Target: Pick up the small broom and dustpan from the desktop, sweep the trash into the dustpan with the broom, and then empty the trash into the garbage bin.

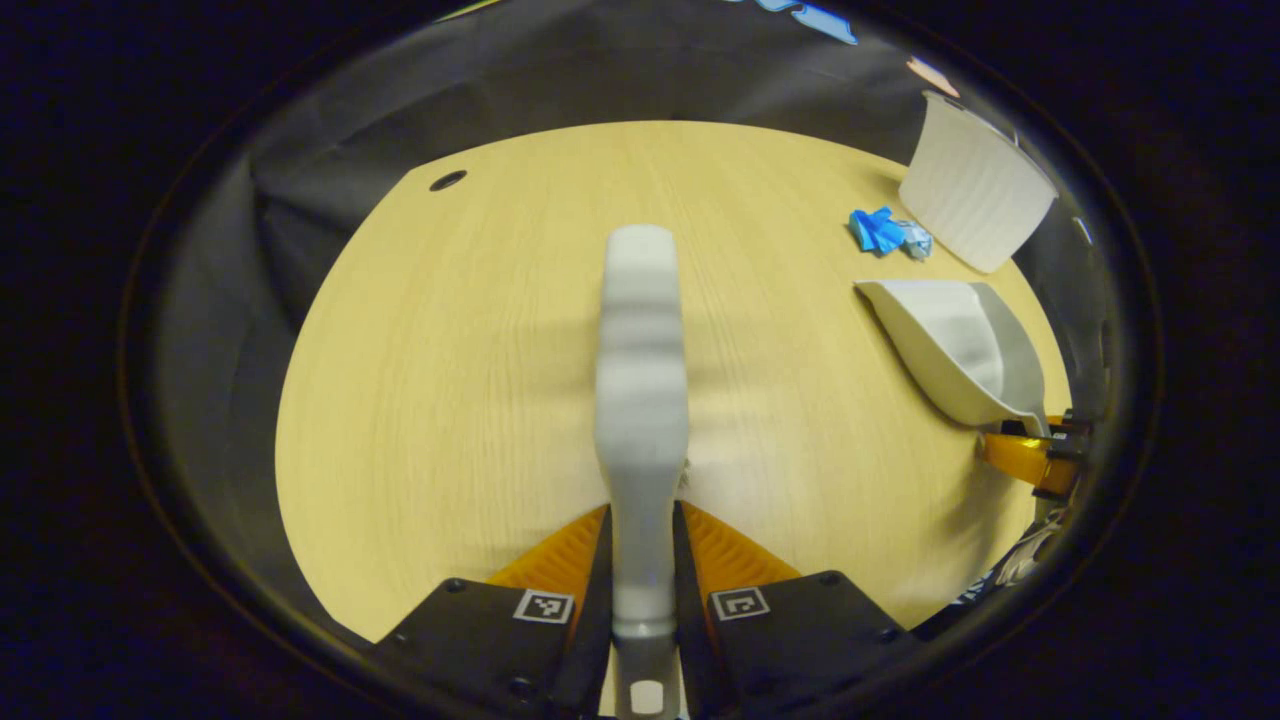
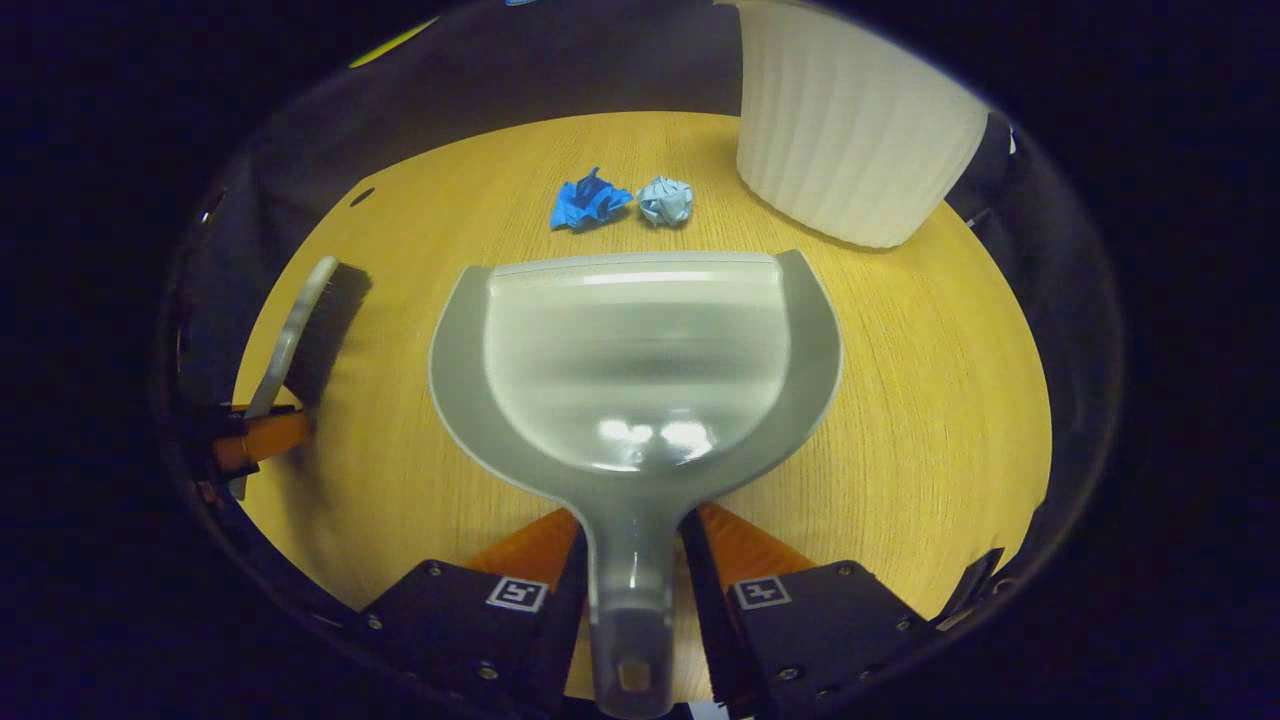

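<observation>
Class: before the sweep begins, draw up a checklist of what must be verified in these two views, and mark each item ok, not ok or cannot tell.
1. Broom clamped in the left gripper: ok, both fingers press its handle.
2. Dustpan clamped in the right gripper: ok.
3. Dustpan mouth faces the two paper scraps: ok, they lie just beyond its lip.
4. Dustpan lip flat on the table: cannot tell.
5. Broom behind the scraps, ready to sweep: not ok, it is off to the side.
6. Bin beside the scraps: ok.
</observation>
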Demonstrator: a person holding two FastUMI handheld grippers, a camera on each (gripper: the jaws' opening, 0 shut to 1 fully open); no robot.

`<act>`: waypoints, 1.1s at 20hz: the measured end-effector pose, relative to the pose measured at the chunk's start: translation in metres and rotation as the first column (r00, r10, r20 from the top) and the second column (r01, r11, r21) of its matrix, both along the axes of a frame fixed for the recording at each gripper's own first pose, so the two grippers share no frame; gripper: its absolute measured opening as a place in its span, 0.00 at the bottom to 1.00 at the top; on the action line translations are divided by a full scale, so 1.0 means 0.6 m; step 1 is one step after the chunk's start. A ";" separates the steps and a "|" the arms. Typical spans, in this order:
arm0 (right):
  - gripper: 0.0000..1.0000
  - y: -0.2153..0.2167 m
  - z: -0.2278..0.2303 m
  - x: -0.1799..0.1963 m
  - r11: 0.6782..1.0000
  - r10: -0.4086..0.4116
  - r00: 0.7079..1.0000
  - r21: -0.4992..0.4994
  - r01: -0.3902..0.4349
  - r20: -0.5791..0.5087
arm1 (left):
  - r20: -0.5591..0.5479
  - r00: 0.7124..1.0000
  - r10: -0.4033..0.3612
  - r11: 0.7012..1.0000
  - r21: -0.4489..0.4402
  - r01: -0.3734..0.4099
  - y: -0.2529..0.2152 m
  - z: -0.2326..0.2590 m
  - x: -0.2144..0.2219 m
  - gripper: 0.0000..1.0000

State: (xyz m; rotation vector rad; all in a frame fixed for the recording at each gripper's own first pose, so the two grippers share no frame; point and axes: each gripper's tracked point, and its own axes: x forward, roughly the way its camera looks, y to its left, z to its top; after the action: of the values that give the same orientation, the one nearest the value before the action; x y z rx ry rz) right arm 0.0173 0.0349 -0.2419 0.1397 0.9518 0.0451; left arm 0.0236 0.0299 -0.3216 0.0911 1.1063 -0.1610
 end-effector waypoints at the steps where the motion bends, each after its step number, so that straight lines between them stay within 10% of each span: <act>1: 0.42 0.001 -0.001 0.001 1.000 0.000 1.000 0.006 0.000 0.006 | 0.009 1.000 -0.001 1.000 -0.004 0.001 0.000 0.002 0.003 0.34; 22: 0.35 -0.036 0.005 0.020 0.996 0.094 0.989 0.001 -0.094 0.118 | 0.146 0.966 -0.214 0.972 -0.069 0.225 -0.179 0.062 0.239 0.35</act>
State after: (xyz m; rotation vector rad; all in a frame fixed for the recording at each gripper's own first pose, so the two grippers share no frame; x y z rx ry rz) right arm 0.0294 0.0131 -0.2391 0.0968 0.8394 0.1419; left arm 0.1668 -0.0777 -0.2843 0.1467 0.9489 -0.3951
